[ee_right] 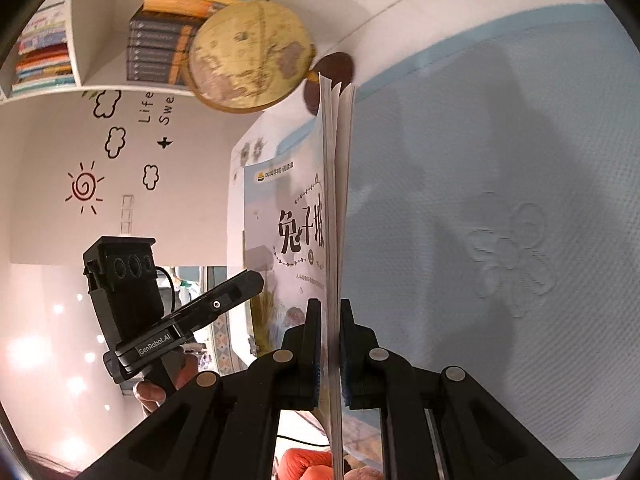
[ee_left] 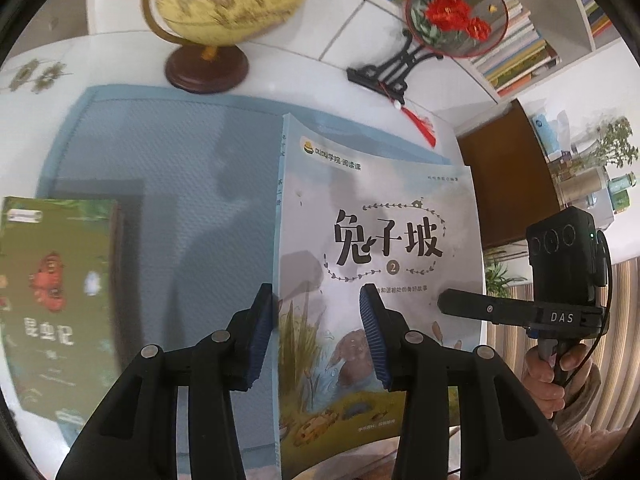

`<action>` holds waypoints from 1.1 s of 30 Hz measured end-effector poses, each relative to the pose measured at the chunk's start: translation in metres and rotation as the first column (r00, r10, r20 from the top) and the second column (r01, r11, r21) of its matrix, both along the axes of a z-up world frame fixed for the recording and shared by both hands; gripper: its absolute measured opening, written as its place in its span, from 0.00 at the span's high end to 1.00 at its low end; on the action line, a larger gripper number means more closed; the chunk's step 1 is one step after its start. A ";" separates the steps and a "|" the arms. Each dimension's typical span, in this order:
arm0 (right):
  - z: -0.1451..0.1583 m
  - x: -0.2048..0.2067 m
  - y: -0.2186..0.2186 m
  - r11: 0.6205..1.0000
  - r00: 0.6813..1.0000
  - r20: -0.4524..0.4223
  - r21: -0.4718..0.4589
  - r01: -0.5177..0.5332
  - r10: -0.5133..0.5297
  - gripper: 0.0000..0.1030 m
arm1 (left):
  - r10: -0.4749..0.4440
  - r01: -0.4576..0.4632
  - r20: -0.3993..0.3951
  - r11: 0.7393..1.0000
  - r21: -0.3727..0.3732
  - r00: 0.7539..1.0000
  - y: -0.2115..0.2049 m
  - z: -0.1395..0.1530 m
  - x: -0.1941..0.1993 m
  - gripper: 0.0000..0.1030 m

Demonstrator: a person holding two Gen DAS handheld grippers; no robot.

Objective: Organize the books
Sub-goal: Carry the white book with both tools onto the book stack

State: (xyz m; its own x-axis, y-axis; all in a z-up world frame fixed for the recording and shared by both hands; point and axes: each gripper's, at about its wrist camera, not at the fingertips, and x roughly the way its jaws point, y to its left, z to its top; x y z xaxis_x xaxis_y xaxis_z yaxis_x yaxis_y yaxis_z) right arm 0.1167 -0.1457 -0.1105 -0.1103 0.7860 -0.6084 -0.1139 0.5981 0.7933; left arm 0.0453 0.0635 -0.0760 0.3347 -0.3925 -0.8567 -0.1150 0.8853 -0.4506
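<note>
A pale blue picture book [ee_left: 380, 216] with a rabbit on its cover hangs tilted above the blue mat [ee_left: 160, 200]. My right gripper [ee_right: 330, 340] is shut on its page edge; in the left wrist view one of its fingers [ee_left: 460, 304] lies on the cover's right edge. My left gripper [ee_left: 318, 336] stands part open in front of the book. Its left pad [ee_left: 258, 336] is just beside the spine, its right pad [ee_left: 374, 340] before the cover, neither pressing. A green book [ee_left: 52, 304] lies flat on the mat at the left.
A globe [ee_left: 224, 0] on a brown base and a round fan ornament [ee_left: 456, 12] stand at the table's back. Behind them is a white shelf of books [ee_left: 516, 52]. A brown cabinet [ee_left: 504, 176] is at the right. A hand [ee_left: 548, 368] holds the right gripper.
</note>
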 end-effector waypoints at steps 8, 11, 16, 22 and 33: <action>0.016 -0.008 0.066 0.997 0.997 0.016 -0.012 -0.076 0.076 0.91 | 0.072 -0.072 0.026 0.997 0.014 0.997 0.059 0.017 -0.027 0.62; 0.019 -0.008 0.093 0.995 0.995 0.021 -0.014 -0.096 0.097 0.91 | 0.103 -0.104 0.029 0.994 0.023 0.994 0.083 0.020 -0.035 0.62; 0.017 -0.014 0.146 0.989 0.989 0.030 -0.020 -0.143 0.144 0.91 | 0.160 -0.161 0.016 0.986 0.051 0.987 0.125 0.016 -0.050 0.62; 0.003 -0.022 0.191 0.981 0.981 0.014 -0.016 -0.194 0.194 0.91 | 0.228 -0.227 -0.006 0.971 0.080 0.974 0.167 0.007 -0.067 0.61; -0.037 -0.029 0.259 0.964 0.967 0.019 -0.084 -0.252 0.255 0.91 | 0.327 -0.318 -0.050 0.939 0.131 0.944 0.218 -0.031 -0.074 0.60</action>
State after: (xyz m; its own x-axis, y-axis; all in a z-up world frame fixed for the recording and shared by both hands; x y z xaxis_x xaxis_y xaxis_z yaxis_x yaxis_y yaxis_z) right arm 0.0876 0.1133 -0.1472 -0.2807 0.6831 -0.6743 -0.2925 0.6082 0.7379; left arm -0.0291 0.2817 -0.1072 0.3637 -0.1670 -0.9164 -0.4308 0.8421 -0.3244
